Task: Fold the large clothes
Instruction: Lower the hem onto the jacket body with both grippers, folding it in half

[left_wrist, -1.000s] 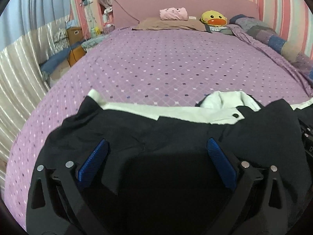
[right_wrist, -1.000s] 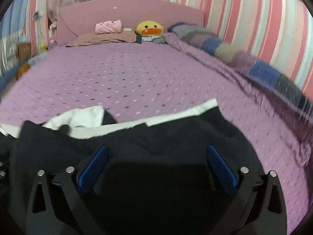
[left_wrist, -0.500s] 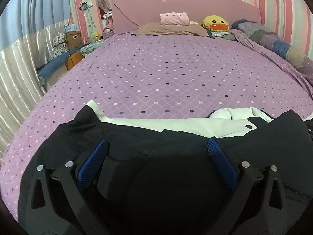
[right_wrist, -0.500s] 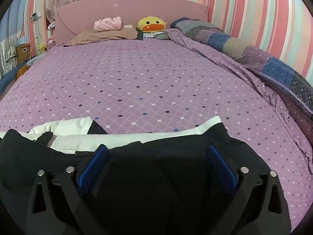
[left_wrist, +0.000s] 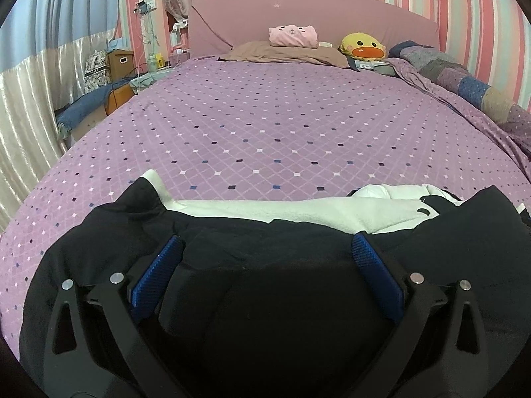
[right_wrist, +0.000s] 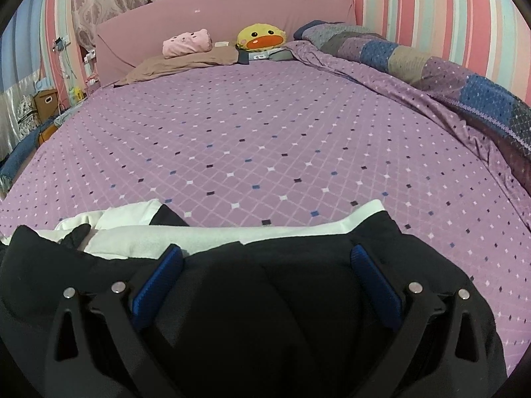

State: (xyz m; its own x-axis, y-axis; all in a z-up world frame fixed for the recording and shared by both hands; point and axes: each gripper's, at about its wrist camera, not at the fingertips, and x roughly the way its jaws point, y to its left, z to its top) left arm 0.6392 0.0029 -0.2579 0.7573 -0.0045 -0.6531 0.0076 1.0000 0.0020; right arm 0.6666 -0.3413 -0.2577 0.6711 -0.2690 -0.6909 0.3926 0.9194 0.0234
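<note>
A large black garment with a white fleece lining [left_wrist: 265, 248] lies on the purple bedspread [left_wrist: 282, 126] at the near edge of the bed. It also shows in the right wrist view [right_wrist: 298, 272]. My left gripper [left_wrist: 265, 252] is open just above the black cloth, its blue pads [left_wrist: 156, 275] wide apart. My right gripper [right_wrist: 265, 262] is open over the garment's right part, blue pads [right_wrist: 375, 278] wide apart. The white lining [right_wrist: 232, 233] shows as a strip along the far edge. Neither gripper holds cloth.
A pink headboard [left_wrist: 315, 10], a brown pillow [left_wrist: 285, 53], a pink plush [left_wrist: 292, 34] and a yellow duck plush [left_wrist: 363, 46] lie at the bed's far end. A patchwork quilt [right_wrist: 431, 66] runs along the right side. Boxes [left_wrist: 119, 63] and clutter stand left of the bed.
Both cameras have drawn back and lower toward the near bed edge. The garment sits lower in both views with more bedspread showing. Both grippers stay open.
</note>
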